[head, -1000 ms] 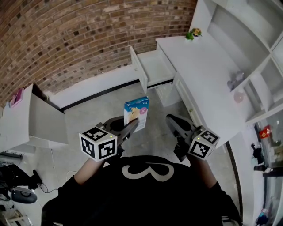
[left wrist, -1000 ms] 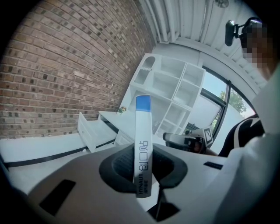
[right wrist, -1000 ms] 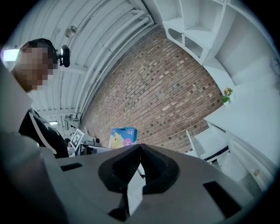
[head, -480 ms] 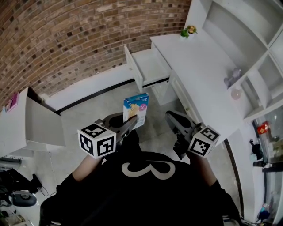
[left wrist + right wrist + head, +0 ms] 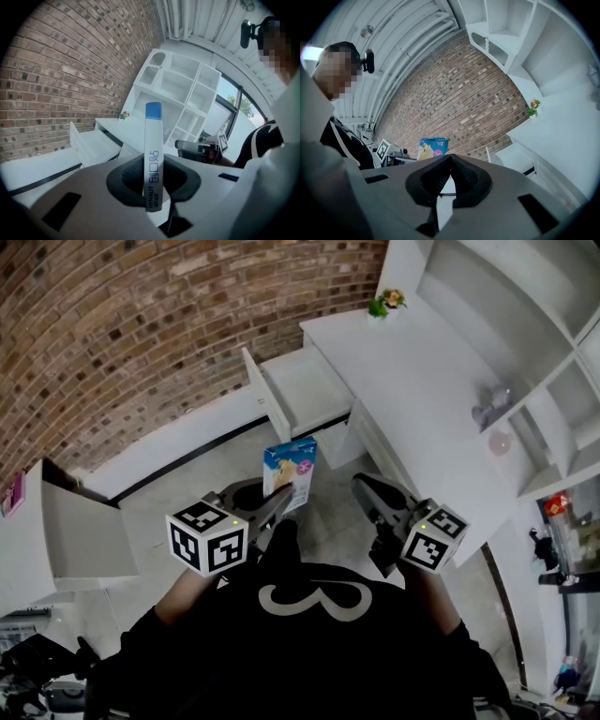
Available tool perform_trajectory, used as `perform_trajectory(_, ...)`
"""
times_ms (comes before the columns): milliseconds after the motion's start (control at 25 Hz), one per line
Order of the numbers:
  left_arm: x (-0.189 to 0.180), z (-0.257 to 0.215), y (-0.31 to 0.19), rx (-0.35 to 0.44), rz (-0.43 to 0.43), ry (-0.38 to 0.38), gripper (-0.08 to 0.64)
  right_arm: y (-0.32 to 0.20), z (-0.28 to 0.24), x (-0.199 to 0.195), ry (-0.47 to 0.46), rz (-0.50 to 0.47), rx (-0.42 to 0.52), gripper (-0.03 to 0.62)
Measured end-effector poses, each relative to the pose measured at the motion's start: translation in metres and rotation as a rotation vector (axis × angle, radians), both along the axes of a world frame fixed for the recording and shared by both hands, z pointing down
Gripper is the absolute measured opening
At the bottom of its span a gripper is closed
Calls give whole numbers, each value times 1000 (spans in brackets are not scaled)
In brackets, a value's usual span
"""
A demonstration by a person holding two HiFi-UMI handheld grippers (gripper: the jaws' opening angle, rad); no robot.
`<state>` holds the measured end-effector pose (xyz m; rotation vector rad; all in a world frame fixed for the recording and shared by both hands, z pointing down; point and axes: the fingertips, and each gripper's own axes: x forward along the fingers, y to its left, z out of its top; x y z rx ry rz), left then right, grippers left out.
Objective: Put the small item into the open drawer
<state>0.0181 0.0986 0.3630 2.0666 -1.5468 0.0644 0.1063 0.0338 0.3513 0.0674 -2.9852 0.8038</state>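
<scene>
A small flat blue-and-white box (image 5: 290,473) stands upright in my left gripper (image 5: 277,505), whose jaws are shut on its lower edge. Seen edge-on in the left gripper view, the box (image 5: 153,154) rises between the closed jaws of the left gripper (image 5: 153,197). The open white drawer (image 5: 294,394) juts from the desk ahead of the box and looks empty; it also shows at left as the drawer (image 5: 93,145). My right gripper (image 5: 367,491) hovers at the right, shut with nothing in it, its jaw tips meeting at the right gripper (image 5: 450,159). From there the box (image 5: 431,147) appears at left.
A white desk (image 5: 431,409) with shelving (image 5: 525,324) runs along the right. A small potted plant (image 5: 384,304) sits at its far corner. A brick wall (image 5: 141,324) stands behind. A white cabinet (image 5: 75,531) is at left. Grey floor lies between me and the drawer.
The drawer and desk have slid left and a little lower in the head view, as I turn toward them. Both grippers and the box keep their places relative to me.
</scene>
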Motion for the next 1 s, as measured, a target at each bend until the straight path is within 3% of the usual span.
perform_trajectory(640,-113,38,-167,-86,139,51,64,-145,27,-113,83,121,-76,9)
perform_trajectory(1000,-145,71,-226,-168,247,-51,65,-196,36,-151,106,180,-77,9)
